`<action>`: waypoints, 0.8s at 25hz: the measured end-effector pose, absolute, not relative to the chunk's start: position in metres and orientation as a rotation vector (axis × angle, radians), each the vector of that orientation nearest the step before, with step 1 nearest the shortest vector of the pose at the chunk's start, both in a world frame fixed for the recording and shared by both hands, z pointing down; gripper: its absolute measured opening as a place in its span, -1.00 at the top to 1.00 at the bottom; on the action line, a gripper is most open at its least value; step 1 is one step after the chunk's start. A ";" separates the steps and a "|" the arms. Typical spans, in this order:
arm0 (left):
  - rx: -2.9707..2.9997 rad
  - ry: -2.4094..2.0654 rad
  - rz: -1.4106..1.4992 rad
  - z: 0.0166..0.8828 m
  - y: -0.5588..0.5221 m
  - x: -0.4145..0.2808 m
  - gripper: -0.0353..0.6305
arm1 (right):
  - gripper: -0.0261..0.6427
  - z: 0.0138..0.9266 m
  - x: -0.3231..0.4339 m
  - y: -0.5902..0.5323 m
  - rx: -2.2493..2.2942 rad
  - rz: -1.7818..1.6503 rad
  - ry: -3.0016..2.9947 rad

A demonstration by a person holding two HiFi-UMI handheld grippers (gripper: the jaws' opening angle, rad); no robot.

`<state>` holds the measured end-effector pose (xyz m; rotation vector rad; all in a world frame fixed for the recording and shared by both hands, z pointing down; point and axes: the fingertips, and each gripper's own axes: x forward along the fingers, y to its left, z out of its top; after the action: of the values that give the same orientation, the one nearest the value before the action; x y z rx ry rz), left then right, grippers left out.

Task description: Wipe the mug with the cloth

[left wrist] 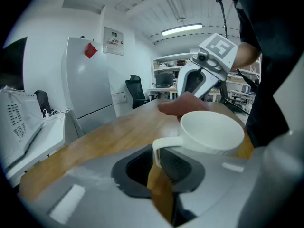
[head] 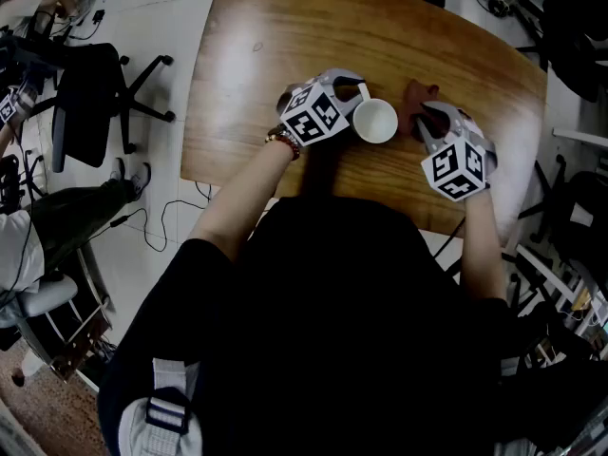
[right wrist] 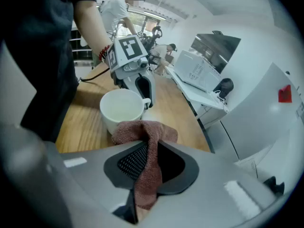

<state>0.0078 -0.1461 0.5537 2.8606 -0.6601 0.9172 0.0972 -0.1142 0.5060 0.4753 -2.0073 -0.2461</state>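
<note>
Now, glossy white mug (left wrist: 211,132) clamped by its looped handle in your left gripper (left wrist: 159,163), nubby reddish terry cloth (right wrist: 147,141) pinched in your right gripper (right wrist: 145,160).

My mug (head: 375,122) is plain white, and my cloth (right wrist: 148,136) is a reddish brown. My left gripper (left wrist: 160,163) and right gripper (right wrist: 145,167) are grey with black pads and black-and-white square markers. The table (head: 266,46) shows warm brown wood grain.
</note>
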 end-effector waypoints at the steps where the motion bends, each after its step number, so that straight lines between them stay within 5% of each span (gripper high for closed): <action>1: 2.865 -0.651 0.922 0.554 -0.145 0.008 0.74 | 0.74 0.501 0.092 -0.118 0.454 -0.271 -2.018; 20: 2.878 -0.578 0.922 0.552 -0.150 0.019 0.75 | 0.75 0.515 0.028 -0.156 0.107 -0.567 -1.998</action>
<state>0.0189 -0.1502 0.5524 2.8784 -0.5783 0.9217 0.0281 -0.1565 0.5149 0.1067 -1.9981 -0.5671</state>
